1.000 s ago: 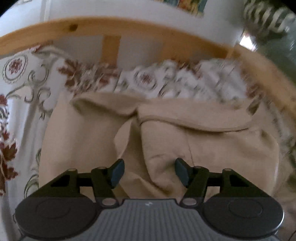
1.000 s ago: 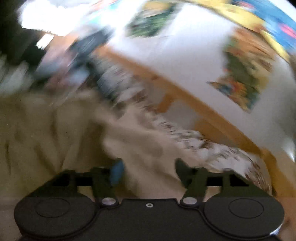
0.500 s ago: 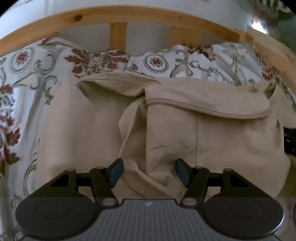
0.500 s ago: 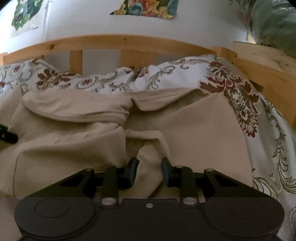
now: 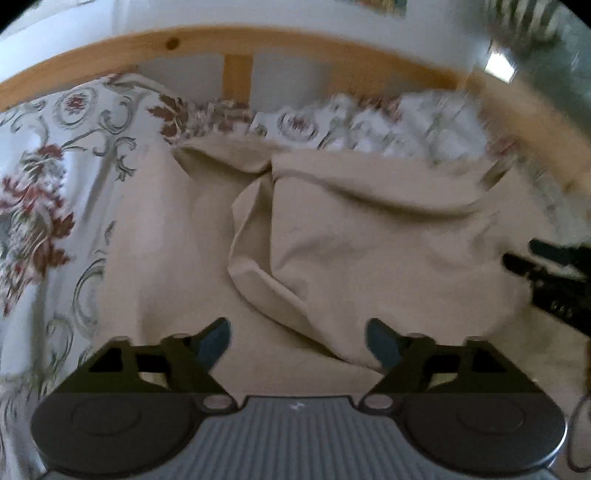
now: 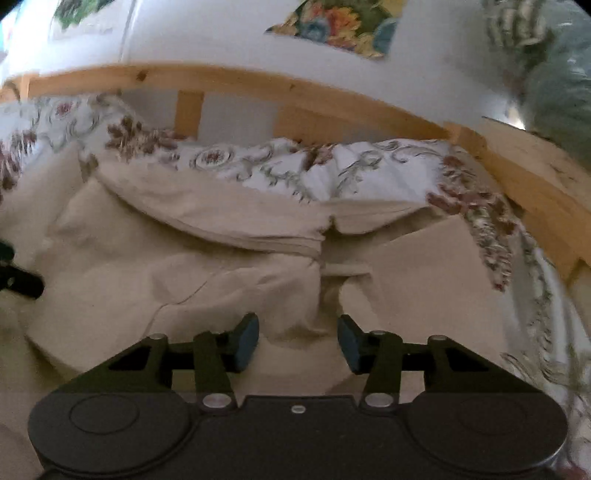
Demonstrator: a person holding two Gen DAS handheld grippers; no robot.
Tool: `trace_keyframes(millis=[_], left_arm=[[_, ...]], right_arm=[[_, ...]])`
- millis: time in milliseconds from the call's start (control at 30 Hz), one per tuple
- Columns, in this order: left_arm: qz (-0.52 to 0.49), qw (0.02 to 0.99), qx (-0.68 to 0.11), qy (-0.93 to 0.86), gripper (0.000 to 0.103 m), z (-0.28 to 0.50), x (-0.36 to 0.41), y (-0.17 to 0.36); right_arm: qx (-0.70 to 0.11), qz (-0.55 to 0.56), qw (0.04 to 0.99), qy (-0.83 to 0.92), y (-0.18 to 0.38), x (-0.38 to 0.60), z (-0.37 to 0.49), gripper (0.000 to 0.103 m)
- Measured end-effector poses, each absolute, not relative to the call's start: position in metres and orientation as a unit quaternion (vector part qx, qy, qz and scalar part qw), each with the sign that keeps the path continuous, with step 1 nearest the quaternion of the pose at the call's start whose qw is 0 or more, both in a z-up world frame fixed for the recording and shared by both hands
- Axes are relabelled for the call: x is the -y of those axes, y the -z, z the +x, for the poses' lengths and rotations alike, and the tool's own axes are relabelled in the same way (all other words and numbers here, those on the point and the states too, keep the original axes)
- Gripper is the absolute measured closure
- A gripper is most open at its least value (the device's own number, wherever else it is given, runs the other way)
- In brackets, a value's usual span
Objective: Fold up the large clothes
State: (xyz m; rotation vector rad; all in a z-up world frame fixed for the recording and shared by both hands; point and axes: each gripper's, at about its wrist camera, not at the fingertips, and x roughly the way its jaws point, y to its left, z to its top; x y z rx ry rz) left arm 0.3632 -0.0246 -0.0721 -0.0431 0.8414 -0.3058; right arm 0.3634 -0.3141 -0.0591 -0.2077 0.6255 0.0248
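Note:
A large beige garment (image 5: 351, 240) lies partly folded on the floral bedspread, with rumpled folds down its middle; it also shows in the right wrist view (image 6: 207, 273). My left gripper (image 5: 297, 341) is open and empty just above the garment's near part. My right gripper (image 6: 297, 339) is open, with a bunched fold of the garment lying between its fingers. The right gripper's tip shows at the right edge of the left wrist view (image 5: 554, 277). The left gripper shows at the left edge of the right wrist view (image 6: 14, 277).
The floral bedspread (image 5: 55, 184) covers the bed around the garment and bunches up behind it (image 6: 314, 170). A wooden bed rail (image 5: 236, 40) curves across the back and along the right side (image 6: 524, 173). A white wall with a colourful picture (image 6: 332, 26) stands behind.
My right gripper has opened from nearly shut around the bunched fold. The left gripper has drawn back a little and stays open. The right gripper's tip has come into the left wrist view.

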Motion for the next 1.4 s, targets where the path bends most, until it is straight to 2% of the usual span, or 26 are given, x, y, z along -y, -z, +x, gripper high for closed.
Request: trace_keyframes(millis=[33, 100, 167, 233, 300, 500, 800, 1067, 1167, 1400], left_arm=[[-0.03, 0.906, -0.395, 0.148, 0.008, 0.35, 0.016, 0.063], [-0.025, 0.911, -0.387, 0.139, 0.007, 0.327, 0.006, 0.045], [-0.014, 0.914, -0.382, 0.137, 0.007, 0.303, 0.0, 0.028], [-0.011, 0.917, -0.374, 0.139, 0.002, 0.279, -0.004, 0.015], [-0.005, 0.92, -0.367, 0.136, 0.001, 0.255, -0.007, 0.001], [0.011, 0.924, -0.361, 0.129, 0.001, 0.185, -0.004, -0.021], [0.063, 0.932, -0.322, 0.151, 0.001, 0.1, 0.016, -0.027], [0.196, 0.912, -0.299, 0.201, 0.001, 0.082, 0.051, 0.002], [0.246, 0.895, -0.321, 0.189, 0.001, 0.09, 0.057, 0.035], [0.327, 0.844, -0.373, 0.203, 0.001, 0.109, 0.07, 0.094]], right_arm=[[-0.295, -0.098, 0.95, -0.015, 0.048, 0.316, 0.35, 0.048], [-0.278, -0.102, 0.955, -0.032, 0.024, 0.317, 0.322, 0.026], [-0.276, -0.112, 0.953, -0.051, 0.003, 0.317, 0.291, 0.019], [-0.277, -0.114, 0.952, -0.062, -0.012, 0.315, 0.261, 0.013], [-0.267, -0.112, 0.954, -0.072, -0.026, 0.313, 0.23, 0.003], [-0.238, -0.126, 0.957, -0.107, -0.059, 0.3, 0.145, 0.001], [-0.226, -0.19, 0.939, -0.178, -0.067, 0.282, 0.056, 0.001], [-0.354, -0.159, 0.907, -0.166, -0.05, 0.287, 0.073, 0.001], [-0.395, -0.187, 0.886, -0.157, -0.037, 0.276, 0.086, 0.001], [-0.429, -0.307, 0.823, -0.21, 0.004, 0.257, 0.105, 0.001]])
